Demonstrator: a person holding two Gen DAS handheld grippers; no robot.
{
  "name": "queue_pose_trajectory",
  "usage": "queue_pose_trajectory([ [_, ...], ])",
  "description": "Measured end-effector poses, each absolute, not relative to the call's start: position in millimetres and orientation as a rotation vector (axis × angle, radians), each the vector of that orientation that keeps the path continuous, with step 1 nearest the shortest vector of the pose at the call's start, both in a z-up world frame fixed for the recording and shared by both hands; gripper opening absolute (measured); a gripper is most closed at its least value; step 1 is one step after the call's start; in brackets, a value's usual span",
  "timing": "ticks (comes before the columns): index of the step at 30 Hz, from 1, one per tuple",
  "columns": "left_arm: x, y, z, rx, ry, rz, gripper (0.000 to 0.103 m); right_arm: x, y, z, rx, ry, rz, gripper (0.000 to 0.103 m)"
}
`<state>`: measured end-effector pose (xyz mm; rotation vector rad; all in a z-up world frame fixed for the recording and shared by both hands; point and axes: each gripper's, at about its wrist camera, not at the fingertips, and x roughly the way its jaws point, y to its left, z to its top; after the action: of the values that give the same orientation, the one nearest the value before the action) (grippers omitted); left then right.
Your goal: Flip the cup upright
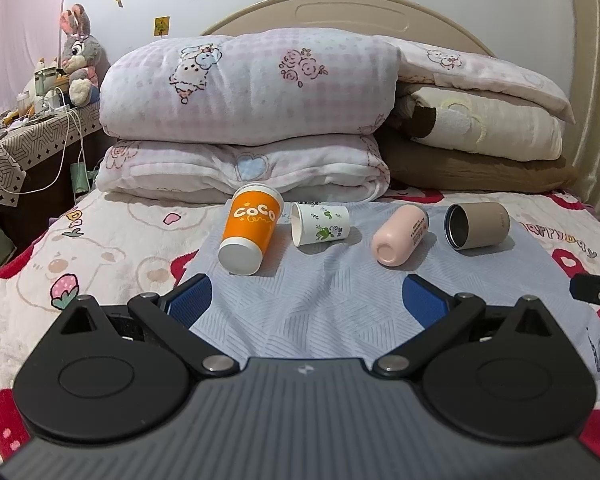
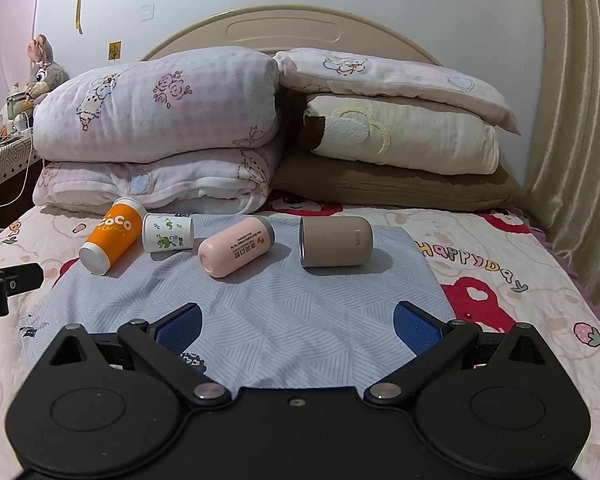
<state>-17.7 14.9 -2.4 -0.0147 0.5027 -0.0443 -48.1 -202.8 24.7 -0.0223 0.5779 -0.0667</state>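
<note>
Several cups lie on their sides in a row on a pale blue cloth (image 1: 320,300) on the bed: an orange "CoCo" cup (image 1: 250,230) (image 2: 112,240), a small white cup with green print (image 1: 320,224) (image 2: 167,234), a pink cup (image 1: 398,236) (image 2: 236,252) and a taupe cup (image 1: 478,225) (image 2: 336,242). My left gripper (image 1: 306,300) is open and empty, hovering short of the cups. My right gripper (image 2: 298,324) is open and empty, also short of the row, facing the pink and taupe cups.
Folded quilts (image 1: 244,92) and stacked pillows (image 2: 400,136) lie just behind the cups against the headboard (image 2: 288,28). A cluttered side table (image 1: 28,136) with cables and a plush rabbit (image 1: 78,52) stands at the left. A curtain (image 2: 572,120) hangs at the right.
</note>
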Motion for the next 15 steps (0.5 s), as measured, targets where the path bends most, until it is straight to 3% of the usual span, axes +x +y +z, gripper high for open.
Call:
queue_pose_trajectory([
  [15, -18.4, 15.2, -3.1, -0.014, 0.506, -0.046, 0.103, -47.9, -202.4, 23.1, -0.027, 0.587, -0.062, 0.103],
])
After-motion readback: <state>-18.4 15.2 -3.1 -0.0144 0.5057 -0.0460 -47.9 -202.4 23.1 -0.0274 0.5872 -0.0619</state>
